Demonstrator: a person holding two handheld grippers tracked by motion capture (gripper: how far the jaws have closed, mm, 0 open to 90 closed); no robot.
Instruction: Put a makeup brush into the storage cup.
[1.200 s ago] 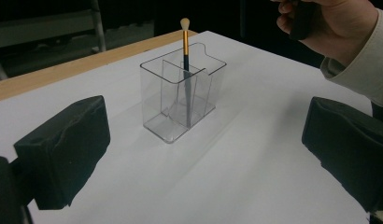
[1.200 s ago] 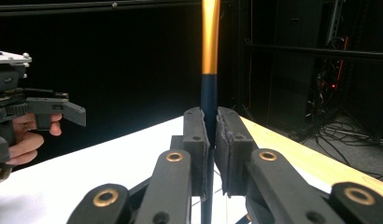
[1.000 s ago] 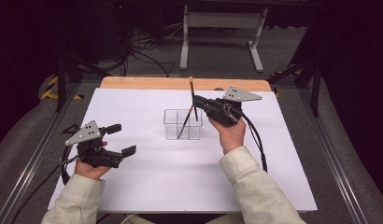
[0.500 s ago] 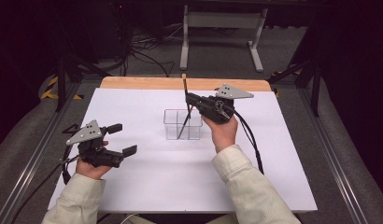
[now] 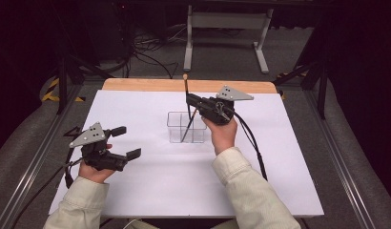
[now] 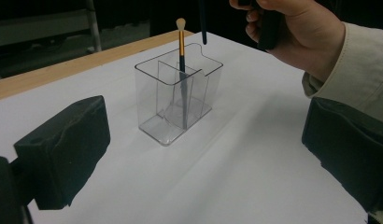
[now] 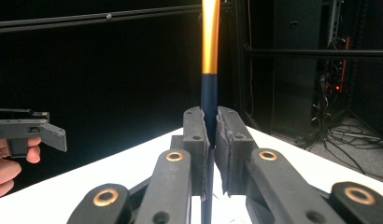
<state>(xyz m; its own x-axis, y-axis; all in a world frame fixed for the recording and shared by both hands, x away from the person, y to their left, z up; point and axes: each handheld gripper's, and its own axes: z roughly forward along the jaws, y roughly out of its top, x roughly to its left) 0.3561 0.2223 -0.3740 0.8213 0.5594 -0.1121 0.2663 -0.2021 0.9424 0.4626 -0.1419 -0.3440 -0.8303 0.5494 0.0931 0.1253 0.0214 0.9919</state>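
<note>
A clear plastic organizer (image 5: 177,133) (image 6: 157,107) stands mid-table with one makeup brush (image 5: 189,130) (image 6: 181,44) leaning inside it, pale tip up. My right gripper (image 5: 190,101) (image 7: 210,135) hovers just behind and above the box, shut on a second brush (image 5: 186,88) (image 7: 209,42). That brush stands upright, gold ferrule above the jaws, and its dark handle end (image 6: 202,23) hangs over the box's rim. At the front left my left gripper (image 5: 127,141) (image 6: 206,154) rests low, open and holding nothing, facing the box.
A white sheet (image 5: 136,191) covers the table, with a wooden strip (image 5: 146,85) along the far edge. The right gripper's cable (image 5: 253,143) trails to the front right. A metal stand (image 5: 222,19) and floor cables lie beyond the table.
The right gripper has carried its brush a little to the left, over the box, and the brush stands more upright. The left gripper has not moved.
</note>
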